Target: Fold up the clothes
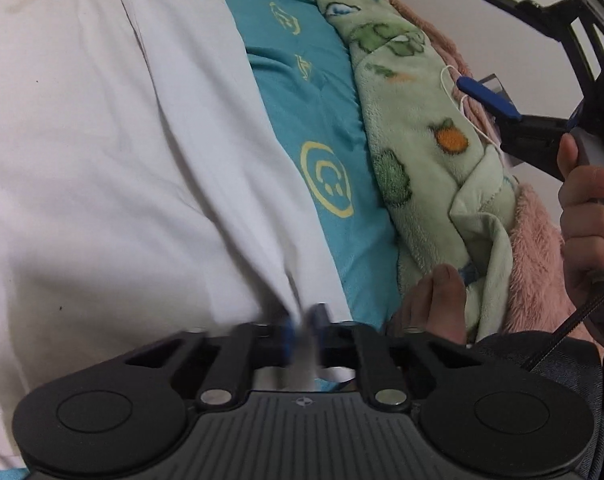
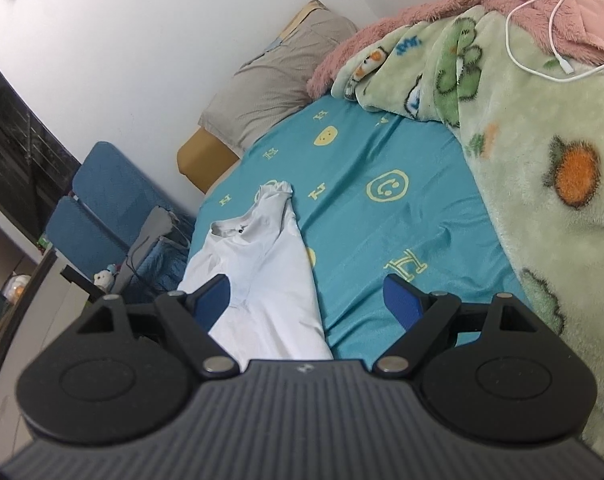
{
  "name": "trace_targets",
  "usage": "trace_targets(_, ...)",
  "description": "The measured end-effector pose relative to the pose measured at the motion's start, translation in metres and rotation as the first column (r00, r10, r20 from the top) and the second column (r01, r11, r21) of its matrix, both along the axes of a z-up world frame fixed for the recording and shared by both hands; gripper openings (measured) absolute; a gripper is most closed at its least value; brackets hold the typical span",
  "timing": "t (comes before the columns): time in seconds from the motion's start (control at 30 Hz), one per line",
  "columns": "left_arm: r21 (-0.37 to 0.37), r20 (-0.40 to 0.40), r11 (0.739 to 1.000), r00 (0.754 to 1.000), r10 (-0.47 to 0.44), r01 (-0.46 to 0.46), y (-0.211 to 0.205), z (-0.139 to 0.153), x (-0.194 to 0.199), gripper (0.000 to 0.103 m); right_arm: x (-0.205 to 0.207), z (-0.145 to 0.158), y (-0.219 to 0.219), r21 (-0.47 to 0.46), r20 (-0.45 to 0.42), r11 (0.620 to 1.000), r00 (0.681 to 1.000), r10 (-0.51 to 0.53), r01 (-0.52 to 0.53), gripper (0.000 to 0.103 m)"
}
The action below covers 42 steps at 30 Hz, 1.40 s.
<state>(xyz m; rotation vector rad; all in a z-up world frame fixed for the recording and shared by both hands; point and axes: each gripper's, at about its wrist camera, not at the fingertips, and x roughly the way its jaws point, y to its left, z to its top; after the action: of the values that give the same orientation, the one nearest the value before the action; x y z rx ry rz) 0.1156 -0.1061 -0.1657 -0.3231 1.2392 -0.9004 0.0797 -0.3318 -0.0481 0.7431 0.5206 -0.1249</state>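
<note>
A white T-shirt (image 1: 101,152) lies spread over the teal bedsheet (image 1: 334,128) and fills the left wrist view. My left gripper (image 1: 304,322) is shut on a pinched edge of that shirt, its blue pads blurred. In the right wrist view the same T-shirt (image 2: 253,264) stretches away with its collar at the far end. My right gripper (image 2: 308,300) hovers above the shirt's near part, open, with nothing between its blue fingers (image 2: 402,300). The right gripper (image 1: 514,72) also shows at the right of the left wrist view, held by a hand (image 1: 590,216).
A green fleece blanket (image 2: 522,152) and a pink fuzzy blanket (image 2: 442,12) are heaped along the right of the bed, with a white cable (image 2: 542,40) on top. A grey pillow (image 2: 273,76) lies at the head. Blue chairs (image 2: 97,216) stand beside the bed.
</note>
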Motion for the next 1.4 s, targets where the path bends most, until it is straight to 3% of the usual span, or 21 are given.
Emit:
trace_targets(0.17,-0.075,0.0,0.996,0.999,0.051,-0.051,0.032,0.035,0.0,0.002,0.002,0.0,0.004,-0.014,-0.009,1.0,1.0,0.01,-0.01,0.085)
trace_targets(0.3,-0.084,0.002,0.992,0.995,0.099,-0.098,0.07,0.063,-0.002,0.001,0.007,-0.002,0.007,-0.022,-0.031,0.999,0.999,0.023,-0.024,0.085)
trace_targets(0.37,-0.056,-0.007,0.99,0.991,0.133,-0.133,0.088,0.066,-0.003,0.001,0.01,-0.002,0.009,-0.026,-0.045,0.999,0.999,0.029,-0.031,0.085)
trace_targets(0.53,0.142,0.015,0.974,0.985,0.174,-0.175,0.109,0.045,-0.003,0.002,0.013,0.001,0.019,-0.056,-0.064,0.997,0.997,0.048,-0.052,0.085)
trace_targets(0.63,0.156,-0.04,0.967,0.977,0.209,-0.2,0.118,0.034,0.013,0.004,0.013,0.004,0.028,-0.084,-0.066,0.994,0.995,0.068,-0.074,0.085)
trace_targets(0.73,0.143,0.013,0.95,0.961,0.278,-0.277,0.115,0.037,0.064,0.029,0.015,0.007,0.035,-0.11,-0.069,0.99,0.994,0.084,-0.092,0.085)
trace_targets(0.77,0.138,0.031,0.943,0.953,0.301,-0.302,0.114,0.038,0.08,0.047,0.017,0.008,0.038,-0.119,-0.069,0.988,0.993,0.09,-0.098,0.085)
trace_targets(0.8,0.132,0.048,0.936,0.945,0.323,-0.327,0.113,0.038,0.097,0.056,0.019,0.008,0.042,-0.126,-0.071,0.986,0.993,0.098,-0.106,0.085)
trace_targets(1.07,0.071,0.18,0.856,0.851,0.494,-0.512,0.104,0.045,0.231,0.065,0.051,-0.007,0.074,-0.107,-0.072,0.985,0.99,0.124,-0.132,0.085)
trace_targets(1.27,0.042,0.262,0.76,0.741,0.618,-0.649,0.07,0.022,0.334,0.067,0.085,-0.032,0.09,-0.102,-0.119,0.981,0.981,0.154,-0.166,0.084)
trace_targets(1.4,-0.018,0.303,0.707,0.67,0.677,-0.707,0.053,0.009,0.365,0.061,0.101,-0.043,0.089,-0.117,-0.145,0.981,0.98,0.136,-0.153,0.085)
